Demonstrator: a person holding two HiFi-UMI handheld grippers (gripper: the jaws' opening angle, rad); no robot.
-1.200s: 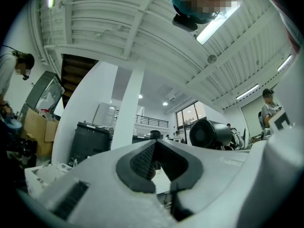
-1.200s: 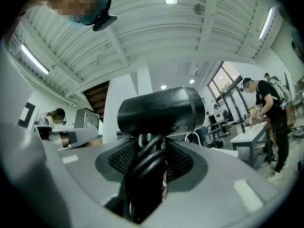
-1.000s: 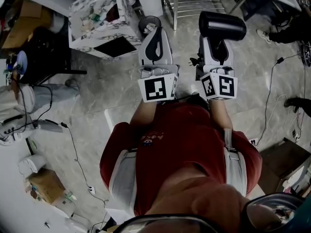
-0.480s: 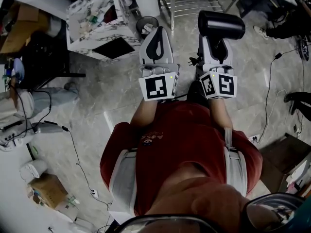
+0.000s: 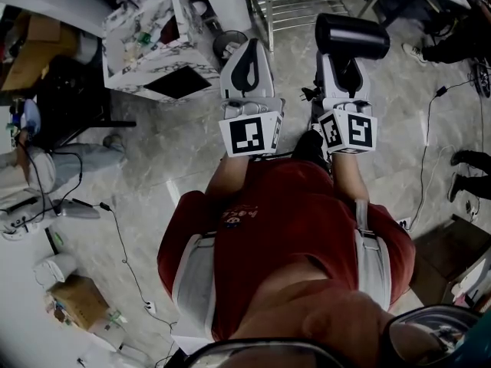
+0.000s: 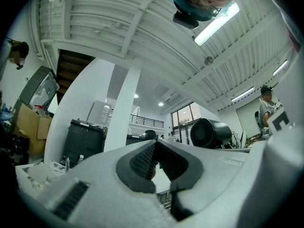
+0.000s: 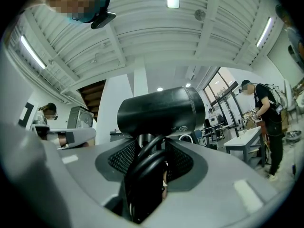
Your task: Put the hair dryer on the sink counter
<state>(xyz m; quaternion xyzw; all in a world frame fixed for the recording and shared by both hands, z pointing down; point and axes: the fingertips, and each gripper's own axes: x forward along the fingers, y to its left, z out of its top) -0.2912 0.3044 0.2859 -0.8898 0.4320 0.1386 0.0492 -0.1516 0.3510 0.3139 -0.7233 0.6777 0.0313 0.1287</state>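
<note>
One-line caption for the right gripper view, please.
Right gripper clamped on the cord-wrapped handle of the black hair dryer, barrel crosswise above the jaws, ribbed ceiling overhead.

Hair dryer (image 5: 351, 37): barrel is seen as smooth black plastic, semi-gloss, w/ a light streak along the top. Its coiled cord (image 7: 149, 164) looks glossy black, rubbery. Shells of left gripper (image 5: 248, 48) & right gripper (image 5: 342, 60) are seen as matt light-grey plastic. The pads (image 6: 141, 161) are faced w/ dark ribbed, rubber-like material. Marker cubes (image 5: 252, 135): matt b/w printed faces. Floor (image 5: 176, 159) is laid w/ grey marbled stone-look tiles, faint sheen. Cabinet (image 5: 192, 48) is finished in a smooth white marbled surface. Rack (image 5: 295, 6): bare shiny metal. Shirt (image 5: 284, 221): matt red cloth. Box (image 5: 73, 297): brown cardboard. Ceiling (image 7: 156, 27): white-painted ribbed sheet.
</note>
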